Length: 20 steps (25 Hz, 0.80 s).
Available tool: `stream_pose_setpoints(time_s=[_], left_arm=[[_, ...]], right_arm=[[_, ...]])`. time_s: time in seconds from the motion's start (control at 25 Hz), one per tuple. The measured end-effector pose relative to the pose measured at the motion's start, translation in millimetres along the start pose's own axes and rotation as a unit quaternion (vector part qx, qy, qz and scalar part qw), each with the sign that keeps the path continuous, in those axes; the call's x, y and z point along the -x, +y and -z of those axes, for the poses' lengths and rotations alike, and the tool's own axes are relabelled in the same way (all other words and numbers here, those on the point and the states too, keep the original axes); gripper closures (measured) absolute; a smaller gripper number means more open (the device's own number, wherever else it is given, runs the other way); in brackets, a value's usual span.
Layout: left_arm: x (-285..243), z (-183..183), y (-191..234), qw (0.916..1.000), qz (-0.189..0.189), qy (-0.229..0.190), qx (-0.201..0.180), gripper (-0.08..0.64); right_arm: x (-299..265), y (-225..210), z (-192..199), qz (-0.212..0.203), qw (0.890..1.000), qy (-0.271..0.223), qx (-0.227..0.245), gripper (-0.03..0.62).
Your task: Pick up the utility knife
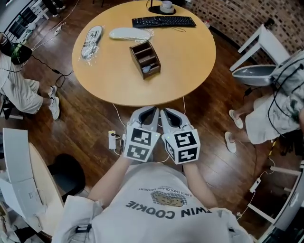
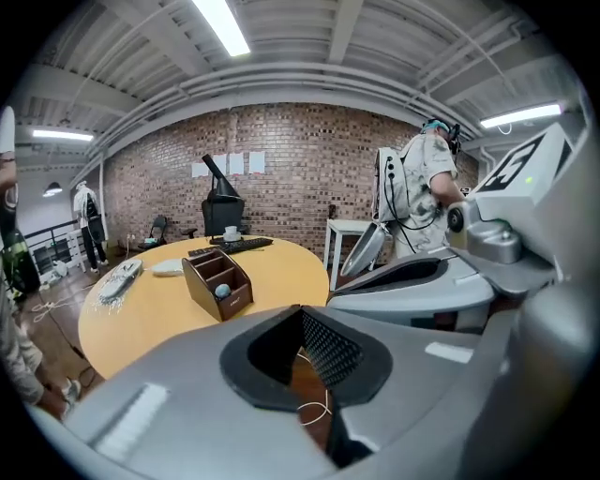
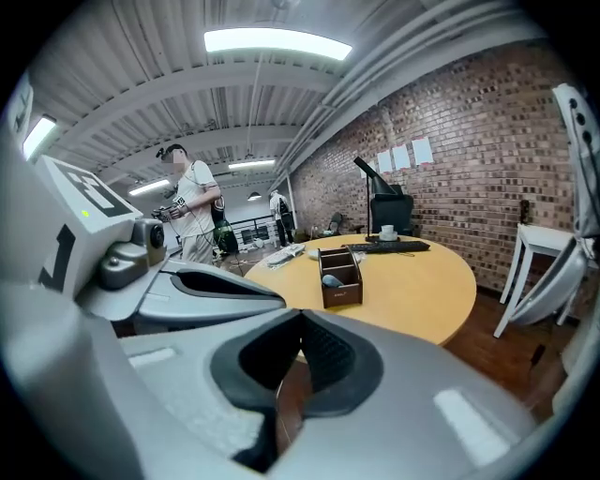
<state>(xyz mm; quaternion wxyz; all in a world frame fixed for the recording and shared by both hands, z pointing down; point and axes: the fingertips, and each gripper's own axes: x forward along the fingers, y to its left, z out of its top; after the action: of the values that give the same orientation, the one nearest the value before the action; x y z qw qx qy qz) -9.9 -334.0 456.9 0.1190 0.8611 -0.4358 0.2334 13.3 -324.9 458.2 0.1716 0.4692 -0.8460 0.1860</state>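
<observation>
A brown wooden desk organizer [image 1: 145,58] stands near the middle of the round wooden table [image 1: 190,66]. In its near compartment lies a small grey-blue thing [image 1: 146,69]; I cannot tell whether it is the utility knife. The same thing shows in the left gripper view [image 2: 221,291] and the right gripper view [image 3: 332,279]. My left gripper [image 1: 151,110] and right gripper [image 1: 165,111] are side by side over the floor, just short of the table's near edge, pointing at it. Both are shut with nothing in them [image 2: 302,309] [image 3: 302,314].
On the table's far side are a black keyboard [image 1: 163,21], a white cup [image 1: 166,6] and two plastic-wrapped white items [image 1: 129,33] [image 1: 91,42]. A person sits at the left [image 1: 21,92], another at the right [image 1: 278,111]. A power strip [image 1: 113,140] and cables lie on the floor.
</observation>
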Motion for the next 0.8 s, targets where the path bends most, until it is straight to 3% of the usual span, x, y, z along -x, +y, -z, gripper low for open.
stream_pose_setpoints(time_s=[0.32,0.8], left_arm=[[-31,-10,42,0.9942,0.004,0.006,-0.107,0.555],[-85,-15,96,0.9730,0.005,0.027,-0.229,0.525]], right_arm=[[-35,-10,-15,0.015,1.000,-0.003,-0.009,0.597],[-64,-35,-32,0.048,0.998,-0.020,-0.034,0.597]])
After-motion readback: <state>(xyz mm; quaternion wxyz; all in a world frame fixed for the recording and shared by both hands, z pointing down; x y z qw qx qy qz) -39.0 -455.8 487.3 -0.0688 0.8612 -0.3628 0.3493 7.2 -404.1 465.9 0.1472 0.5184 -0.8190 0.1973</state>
